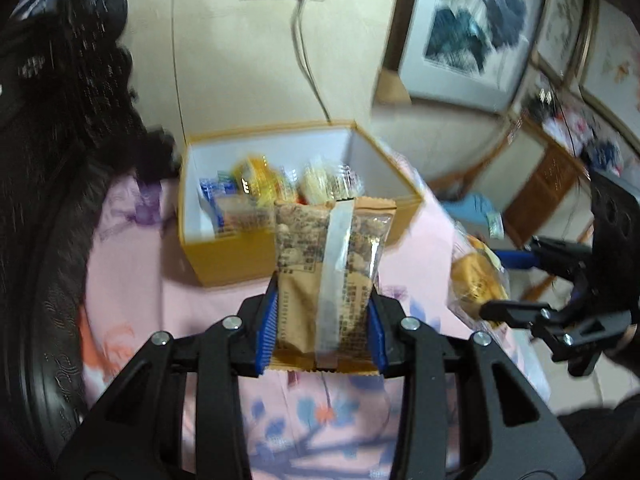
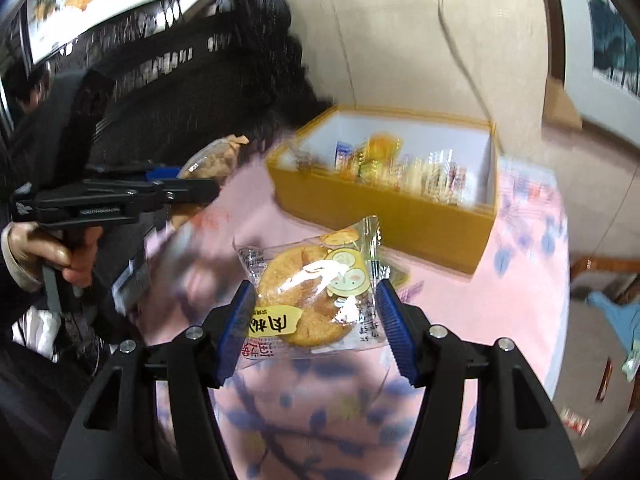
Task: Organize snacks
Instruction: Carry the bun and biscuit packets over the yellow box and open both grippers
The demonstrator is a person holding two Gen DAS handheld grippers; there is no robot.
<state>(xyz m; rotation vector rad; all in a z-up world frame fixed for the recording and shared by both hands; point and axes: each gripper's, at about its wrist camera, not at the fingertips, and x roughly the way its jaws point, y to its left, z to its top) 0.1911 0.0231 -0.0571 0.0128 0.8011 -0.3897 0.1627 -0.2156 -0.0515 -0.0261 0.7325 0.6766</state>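
Pink floral cloth point(image 1: 152, 280) covers the table; behind it a beige wall w/ outlet and cord. Yellow box point(image 1: 240, 256) sits toward the cloth's far edge, white inside, holding blurred snack packs point(image 1: 280, 188), prob. half full. Dark patterned fabric crowds the box's left side; nothing blocks its open top. Left gripper point(image 1: 322, 316) is clamped on a brown snack packet point(image 1: 332, 264), upright, in front of the box's near wall. Right gripper point(image 2: 316, 328) grips a clear-wrapped round cake point(image 2: 316, 300) by both wrapper edges, above the cloth, short of the box's near corner.
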